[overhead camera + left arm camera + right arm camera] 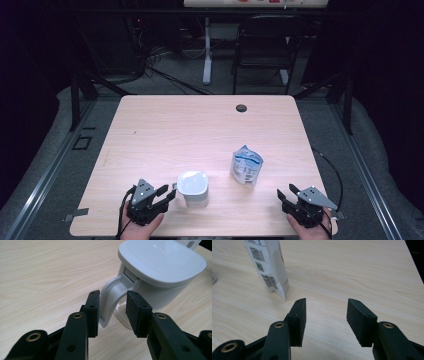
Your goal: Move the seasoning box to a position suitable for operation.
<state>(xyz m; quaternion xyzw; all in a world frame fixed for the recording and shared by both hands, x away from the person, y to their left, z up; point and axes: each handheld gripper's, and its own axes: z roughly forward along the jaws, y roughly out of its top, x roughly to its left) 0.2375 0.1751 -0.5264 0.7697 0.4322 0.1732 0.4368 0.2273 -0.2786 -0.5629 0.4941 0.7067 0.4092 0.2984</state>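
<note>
At the table's [150, 125] near edge, the left gripper [112, 312] has its jaws parted on either side of the white jug's [193, 188] handle [110, 300], not yet closed on it. Over to the right, the right gripper [325, 320] stands wide open, holding nothing. Farther in, right of the jug, a white pouch [246, 165] stands upright

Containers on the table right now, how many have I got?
2. A white lidded jug stands near the front edge, its handle between the left gripper fingers. A printed pouch stands right of it.
</note>
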